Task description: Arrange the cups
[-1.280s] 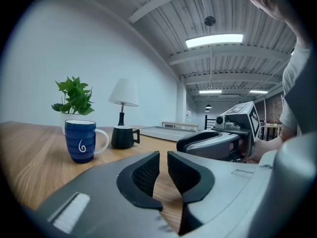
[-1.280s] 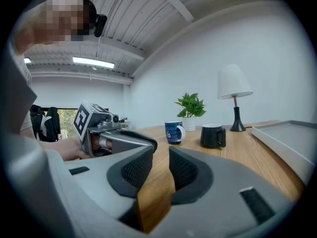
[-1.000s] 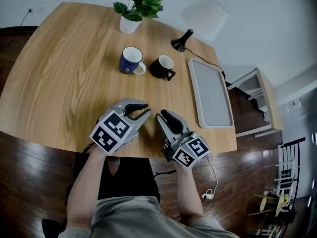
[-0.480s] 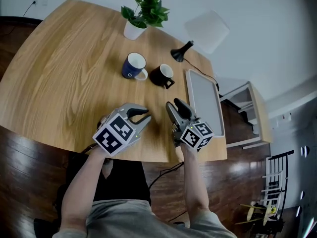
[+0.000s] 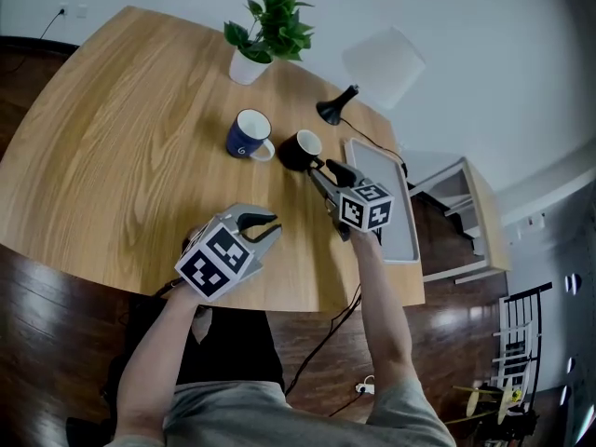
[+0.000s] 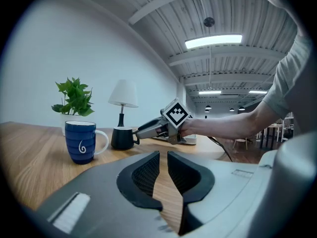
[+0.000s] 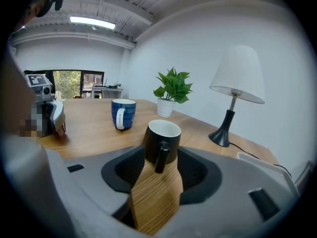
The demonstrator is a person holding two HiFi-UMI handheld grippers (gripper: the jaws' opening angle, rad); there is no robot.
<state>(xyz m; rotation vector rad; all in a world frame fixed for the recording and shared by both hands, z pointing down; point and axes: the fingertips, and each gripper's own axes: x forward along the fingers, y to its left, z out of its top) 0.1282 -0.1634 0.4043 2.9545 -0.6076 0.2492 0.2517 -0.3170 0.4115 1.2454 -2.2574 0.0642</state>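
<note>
I count two cups, one plant, one lamp and one tray on the wood table (image 5: 130, 138). There are two grippers too, one in each hand.

The right gripper (image 5: 321, 168) has its fingers (image 7: 121, 170) wide apart, and they have just been opening. The black cup (image 5: 296, 150) stands right between the tips of those fingers. Its handle points back at the gripper. The fingers do not press on it. The blue cup (image 5: 248, 134) stands farther ahead of those fingers and to their left, near the black cup but not touching it. The lamp (image 5: 382, 56) stands ahead and to their right. The tray (image 5: 382, 168) lies just to the right of that gripper.

The left gripper (image 5: 272, 224) has its fingers (image 6: 141, 175) very close together. Only a thin strip of table shows between them, and they hold nothing. Both cups are well ahead of those fingers, the blue one more to the left.

Both cups are white inside. The white pot (image 5: 245, 66) holds the green plant (image 5: 272, 26), far ahead of both grippers. The tray shows its flat grey floor.
</note>
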